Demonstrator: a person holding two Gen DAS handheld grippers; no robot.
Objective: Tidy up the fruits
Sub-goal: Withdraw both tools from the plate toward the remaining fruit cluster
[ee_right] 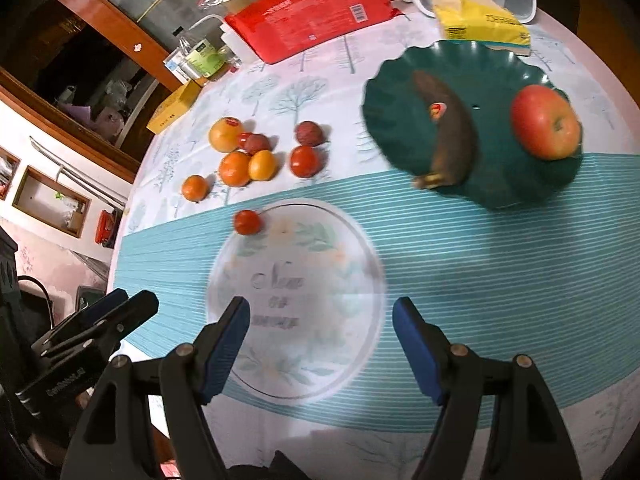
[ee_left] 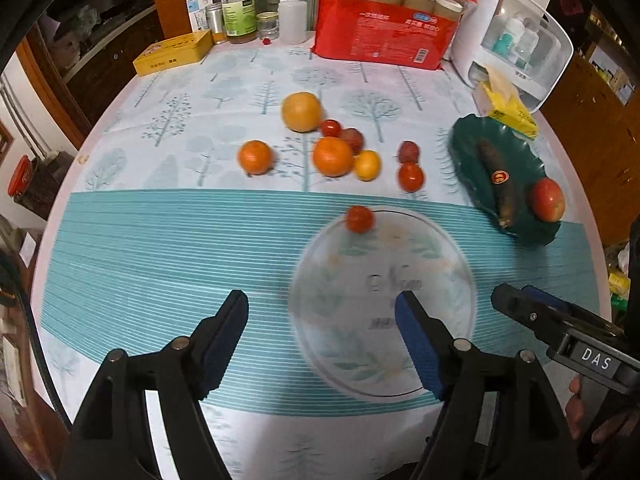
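Note:
Several loose fruits lie mid-table: a large orange [ee_left: 301,111] [ee_right: 225,133], two small oranges [ee_left: 255,157] [ee_left: 333,156], a yellow kumquat [ee_left: 367,165] [ee_right: 262,165], tomatoes [ee_left: 411,176] [ee_right: 305,161] and dark lychees [ee_left: 408,151]. One small tomato [ee_left: 359,219] [ee_right: 247,222] sits at the far rim of a clear glass plate [ee_left: 448,248] [ee_right: 360,240]. A green plate [ee_left: 464,148] [ee_right: 500,184] holds a dark banana [ee_left: 496,180] [ee_right: 450,130] and a red apple [ee_left: 546,199] [ee_right: 545,121]. My left gripper [ee_left: 322,308] and right gripper [ee_right: 321,312] are open, empty, above the near side of the glass plate.
At the back stand a red package of jars [ee_left: 384,36], a yellow tin [ee_left: 173,53], bottles [ee_left: 238,10], a white dispenser [ee_left: 516,36] and a yellow tissue pack [ee_left: 508,108] [ee_right: 484,26]. The round table's edge curves on both sides.

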